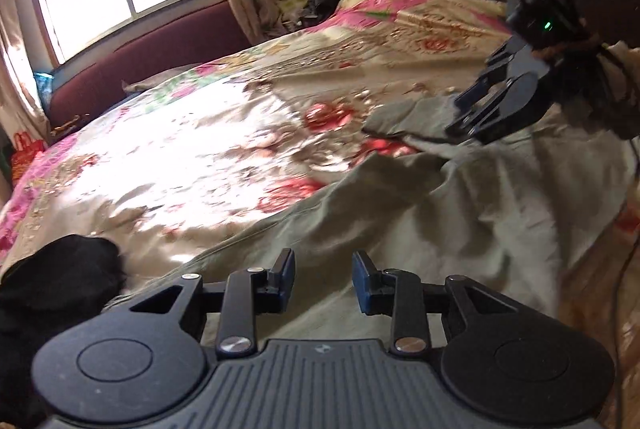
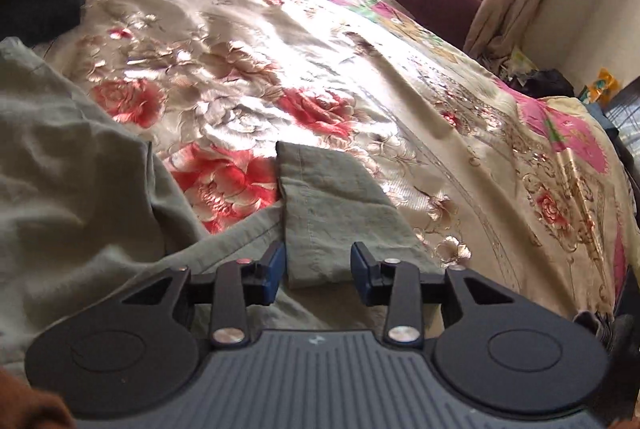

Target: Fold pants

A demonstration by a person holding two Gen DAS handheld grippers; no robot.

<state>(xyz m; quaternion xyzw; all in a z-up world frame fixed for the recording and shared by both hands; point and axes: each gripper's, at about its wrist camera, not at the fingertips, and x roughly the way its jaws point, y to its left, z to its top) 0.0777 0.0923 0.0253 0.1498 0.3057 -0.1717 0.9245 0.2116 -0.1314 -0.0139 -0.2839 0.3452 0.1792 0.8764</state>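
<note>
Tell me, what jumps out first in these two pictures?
A big bed under a shiny flowered bedspread fills both views. Grey-green pants lie rumpled along its near side, one leg end stretched onto the flowers. Two black grippers, the left gripper and the right gripper, hang open just above the cloth.

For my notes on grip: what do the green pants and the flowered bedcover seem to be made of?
The green pants look like matte woven cotton or a similar cloth: dull surface, soft creases, stitched hem. The flowered bedcover looks like satin or silk-like fabric, probably embroidered: it shines strongly in the window light. Neither fibre can be confirmed from the pictures.
</note>
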